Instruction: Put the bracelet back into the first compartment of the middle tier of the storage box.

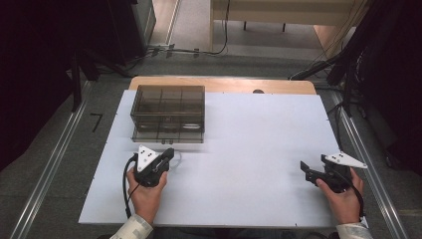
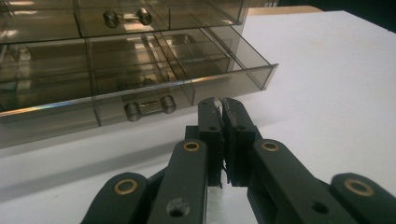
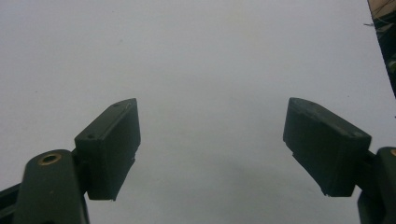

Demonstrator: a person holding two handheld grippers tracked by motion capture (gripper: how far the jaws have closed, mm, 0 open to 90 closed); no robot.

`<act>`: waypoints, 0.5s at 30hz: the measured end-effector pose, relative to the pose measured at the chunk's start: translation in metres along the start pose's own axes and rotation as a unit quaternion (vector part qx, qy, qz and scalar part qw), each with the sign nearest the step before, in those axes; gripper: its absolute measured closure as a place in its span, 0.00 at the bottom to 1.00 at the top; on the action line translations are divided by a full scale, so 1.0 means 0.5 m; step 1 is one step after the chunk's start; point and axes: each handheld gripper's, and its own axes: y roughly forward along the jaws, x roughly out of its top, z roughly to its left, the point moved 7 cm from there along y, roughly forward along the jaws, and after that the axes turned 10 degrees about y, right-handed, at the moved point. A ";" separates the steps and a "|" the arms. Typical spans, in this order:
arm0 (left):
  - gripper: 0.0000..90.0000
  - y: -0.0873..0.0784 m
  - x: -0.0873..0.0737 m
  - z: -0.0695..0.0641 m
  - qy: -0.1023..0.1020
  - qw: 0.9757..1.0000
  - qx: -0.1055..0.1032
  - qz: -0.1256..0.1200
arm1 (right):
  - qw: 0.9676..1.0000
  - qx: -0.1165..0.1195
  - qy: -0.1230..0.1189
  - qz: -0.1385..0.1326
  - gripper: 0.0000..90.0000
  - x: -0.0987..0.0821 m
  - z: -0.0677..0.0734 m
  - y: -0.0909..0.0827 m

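A smoky see-through drawer cabinet (image 1: 168,112) stands on the white board (image 1: 259,149) at the back left. Its lowest drawer (image 2: 140,88) sticks out forward, and a small bar handle (image 2: 149,107) sits on its front. My left gripper (image 1: 170,152) lies just in front of that drawer; in the left gripper view it (image 2: 221,105) is shut with nothing between its jaws, just to the right of the handle and a little short of it. My right gripper (image 1: 304,170) rests at the right side of the board; in the right gripper view it (image 3: 210,135) is open over bare white surface.
A second bar handle (image 2: 127,17) shows on the drawer above. A wooden table edge (image 1: 224,83) runs behind the board. Cables (image 1: 189,50) lie on the floor beyond, and metal rails (image 1: 50,164) flank the table.
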 end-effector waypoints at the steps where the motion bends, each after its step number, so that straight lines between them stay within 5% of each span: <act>1: 0.98 -0.002 0.001 0.002 0.000 1.000 0.002 -0.002 | 1.000 0.000 0.001 0.000 0.19 0.000 0.000 0.000; 15: 0.98 -0.024 0.016 0.036 -0.018 0.999 0.032 -0.035 | 1.000 0.000 0.002 0.001 0.19 0.000 0.001 0.001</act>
